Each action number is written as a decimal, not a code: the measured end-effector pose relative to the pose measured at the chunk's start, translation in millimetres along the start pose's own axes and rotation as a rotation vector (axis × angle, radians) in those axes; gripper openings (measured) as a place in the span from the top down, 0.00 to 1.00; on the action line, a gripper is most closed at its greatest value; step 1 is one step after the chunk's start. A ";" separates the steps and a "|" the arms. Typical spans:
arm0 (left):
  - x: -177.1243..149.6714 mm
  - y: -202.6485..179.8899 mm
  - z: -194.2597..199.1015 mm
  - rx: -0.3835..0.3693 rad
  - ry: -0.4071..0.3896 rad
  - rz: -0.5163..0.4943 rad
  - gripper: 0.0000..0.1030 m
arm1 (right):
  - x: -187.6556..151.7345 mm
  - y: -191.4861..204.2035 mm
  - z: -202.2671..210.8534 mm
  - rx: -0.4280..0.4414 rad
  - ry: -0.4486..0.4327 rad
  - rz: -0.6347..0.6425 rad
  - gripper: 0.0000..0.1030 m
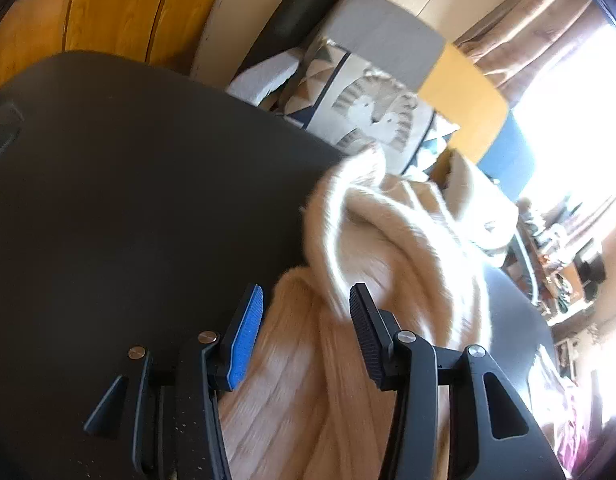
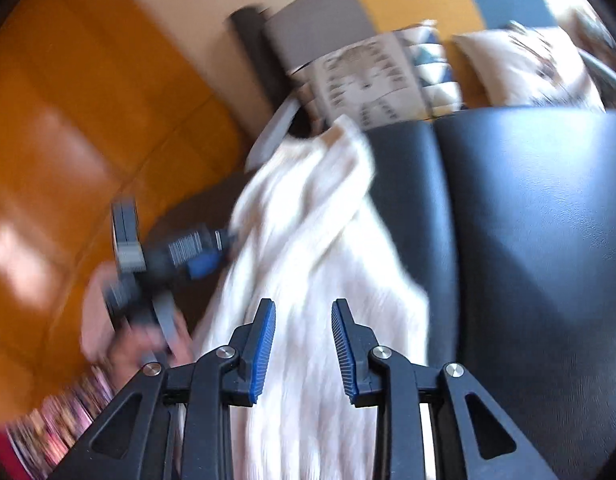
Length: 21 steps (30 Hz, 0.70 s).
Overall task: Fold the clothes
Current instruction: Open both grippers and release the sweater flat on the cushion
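Left wrist: left gripper (image 1: pixel 306 300) jaws apart over cream sweater (image 1: pixel 388 248) | right gripper (image 2: pixel 303 312) jaws apart above it

Left hand-held gripper (image 1: pixel 306 300): jaws wide apart, nothing between pads. Right hand-held gripper (image 2: pixel 303 312): jaws apart, empty. Left hand (image 2: pixel 124 332) grips its handle; blurred in right-wrist view.

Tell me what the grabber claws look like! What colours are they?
Both are black plastic claws with two flat fingers, jointed arms with triangle holes and shiny silver bolts. The left gripper has one bright blue ridged pad and one black one. The right gripper has blue ridged pads on both fingers. No cables or sleeves show.
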<state>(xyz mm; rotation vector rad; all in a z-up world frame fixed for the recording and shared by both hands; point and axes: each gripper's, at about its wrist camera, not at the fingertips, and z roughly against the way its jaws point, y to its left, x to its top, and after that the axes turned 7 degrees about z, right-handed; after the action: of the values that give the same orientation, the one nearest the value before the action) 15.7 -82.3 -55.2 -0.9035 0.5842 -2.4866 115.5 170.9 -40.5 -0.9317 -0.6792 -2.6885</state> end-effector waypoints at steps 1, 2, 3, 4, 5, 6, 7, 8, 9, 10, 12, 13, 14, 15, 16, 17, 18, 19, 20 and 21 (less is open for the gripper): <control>-4.4 2.0 10.9 -0.010 0.005 -0.018 0.53 | -6.7 8.0 0.7 -0.008 0.014 0.036 0.72; -10.5 3.6 20.7 -0.022 0.014 -0.039 0.53 | -14.8 17.2 1.7 -0.017 0.028 0.075 0.72; -19.4 4.6 30.9 -0.034 0.026 -0.066 0.53 | -21.6 24.6 2.5 -0.022 0.037 0.102 0.72; -27.9 5.1 38.8 -0.040 0.037 -0.093 0.53 | -28.6 32.5 3.2 -0.022 0.049 0.132 0.72; -38.8 5.4 45.9 -0.045 0.047 -0.119 0.53 | -35.8 39.9 3.6 -0.018 0.061 0.163 0.72; -50.7 5.6 51.8 -0.050 0.055 -0.139 0.53 | -42.2 45.3 3.8 -0.018 0.066 0.188 0.72; -60.8 3.9 54.5 -0.048 0.066 -0.155 0.53 | -49.0 51.1 3.8 -0.020 0.074 0.214 0.72; -71.4 3.5 57.4 -0.040 0.072 -0.170 0.53 | -56.6 57.4 3.6 -0.033 0.087 0.239 0.72; -76.9 4.2 57.8 -0.032 0.074 -0.178 0.53 | -62.8 61.5 3.0 -0.054 0.097 0.259 0.72; -87.7 4.9 58.4 -0.018 0.085 -0.186 0.53 | -69.5 66.0 1.8 -0.082 0.109 0.283 0.72; -106.5 5.4 54.0 0.004 0.124 -0.208 0.53 | -84.3 73.1 -2.3 -0.118 0.146 0.333 0.72; -114.2 5.3 49.8 0.013 0.148 -0.221 0.53 | -89.5 74.1 -3.4 -0.105 0.166 0.342 0.72; -118.1 5.2 46.2 0.030 0.159 -0.227 0.53 | -95.3 74.4 -4.1 -0.099 0.175 0.331 0.72; -121.9 5.5 42.9 0.045 0.166 -0.231 0.53 | -99.2 73.7 -3.7 -0.089 0.176 0.314 0.72; -124.4 8.0 41.8 0.047 0.158 -0.223 0.53 | -101.6 72.7 -2.9 -0.080 0.176 0.303 0.72; -124.8 9.4 41.7 0.046 0.157 -0.213 0.53 | -104.5 72.1 -3.5 -0.078 0.178 0.298 0.72; -124.8 10.5 41.9 0.042 0.160 -0.203 0.53 | -107.4 72.5 -5.1 -0.084 0.185 0.301 0.72; -123.7 10.5 41.9 0.038 0.163 -0.195 0.52 | -110.0 72.7 -6.0 -0.088 0.188 0.302 0.72; -123.1 10.6 41.1 0.038 0.165 -0.192 0.52 | -110.7 72.2 -5.8 -0.087 0.185 0.296 0.72; -125.0 9.9 41.9 0.038 0.170 -0.187 0.52 | -109.9 70.9 -6.7 -0.085 0.185 0.294 0.72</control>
<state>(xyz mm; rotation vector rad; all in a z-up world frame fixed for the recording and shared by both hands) 133.4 -35.2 -92.7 -0.7692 0.5263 -2.7533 221.6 111.5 -89.2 -0.7252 -0.3608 -2.5137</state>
